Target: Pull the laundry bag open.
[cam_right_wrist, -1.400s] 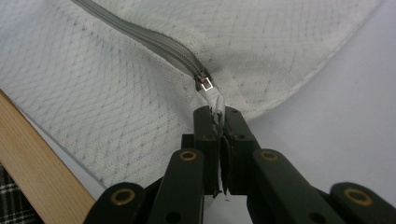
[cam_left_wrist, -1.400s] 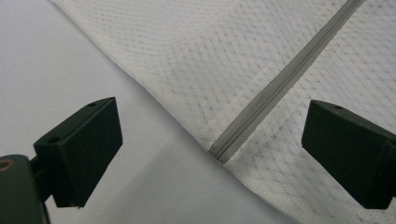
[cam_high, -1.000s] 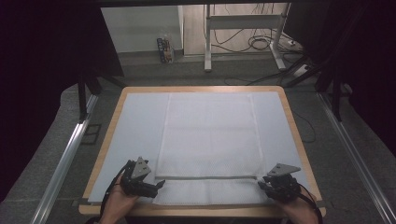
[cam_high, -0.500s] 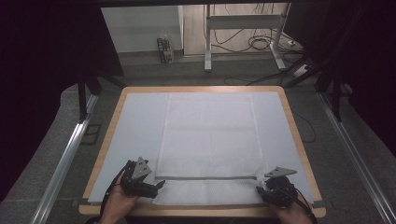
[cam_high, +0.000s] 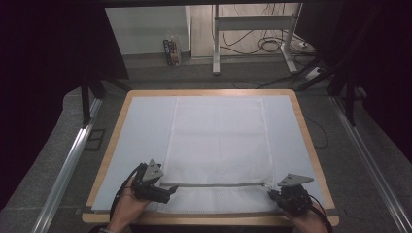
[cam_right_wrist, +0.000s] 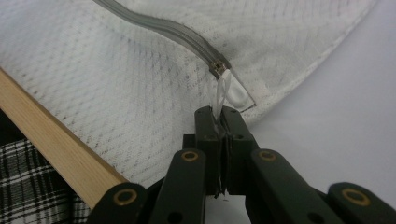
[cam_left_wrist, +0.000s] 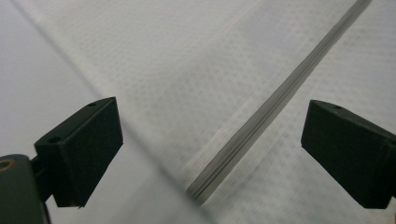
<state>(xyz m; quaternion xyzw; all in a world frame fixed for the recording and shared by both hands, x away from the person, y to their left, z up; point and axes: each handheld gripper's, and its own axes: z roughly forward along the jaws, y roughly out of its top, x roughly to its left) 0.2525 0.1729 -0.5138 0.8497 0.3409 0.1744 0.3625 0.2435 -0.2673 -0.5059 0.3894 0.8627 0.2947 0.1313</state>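
Two grippers work the near edge of a white mesh laundry bag [cam_high: 218, 145] that lies flat on the pale tabletop [cam_high: 141, 131], its grey zipper [cam_high: 218, 185] running left to right close to the near side; the right gripper [cam_high: 286, 195] sits at the zipper's right end with its jaws pressed together on the thin white pull tab [cam_right_wrist: 223, 95], which hangs off the slider [cam_right_wrist: 215, 69]; the left gripper [cam_high: 163, 191] hovers at the zipper's left end with its jaws spread wide and nothing between them, the zipper line passing through the gap below.

Trouble, as I judge it, starts with that tab; it is a slim, slick strip and the hold on it looks shallow, so a hard tug along the zipper could let it slide out of the jaws; a pull angled off the track could jam the slider or snag the mesh. With the left gripper not yet clamped on the fabric, the whole bag may simply drag and bunch across the tabletop instead of the slider travelling; the wooden rim [cam_right_wrist: 56, 149] is just beside the bag's near edge, so any slide that way could carry cloth over it.
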